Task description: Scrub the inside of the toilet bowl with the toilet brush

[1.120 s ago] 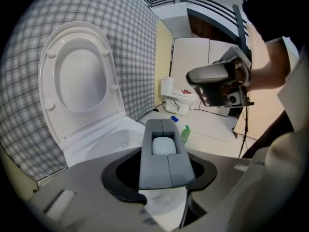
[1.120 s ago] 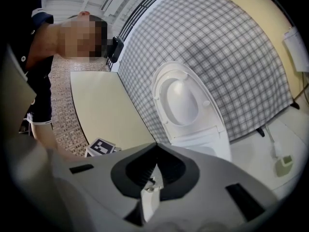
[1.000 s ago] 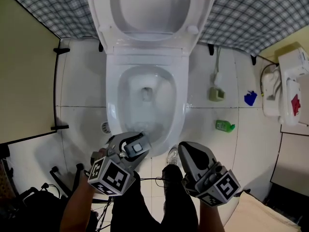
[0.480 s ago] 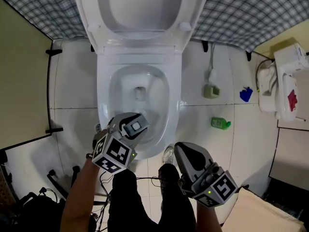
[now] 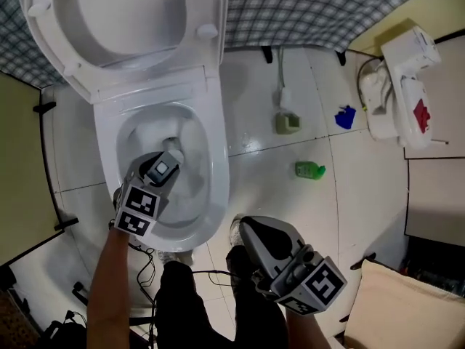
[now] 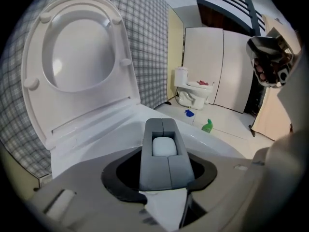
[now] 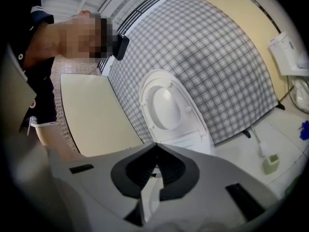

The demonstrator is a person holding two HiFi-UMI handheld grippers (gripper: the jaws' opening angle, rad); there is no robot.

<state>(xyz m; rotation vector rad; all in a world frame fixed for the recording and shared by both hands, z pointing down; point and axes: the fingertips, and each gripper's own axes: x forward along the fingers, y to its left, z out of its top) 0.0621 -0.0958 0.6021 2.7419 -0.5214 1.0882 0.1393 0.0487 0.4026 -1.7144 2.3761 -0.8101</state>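
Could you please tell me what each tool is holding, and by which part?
The left tool clamps the near end of a grey toilet-brush handle with a white inlay; the brush head is unseen. The right tool is shut, empty.

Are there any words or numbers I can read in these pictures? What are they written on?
No text here can be read.
Green bottle on the floor: its label is too small to read.
White unit by the wall: it has a red mark, but no letters can be made out.
Left marker cube and right marker cube: black-and-white square patterns, not words.
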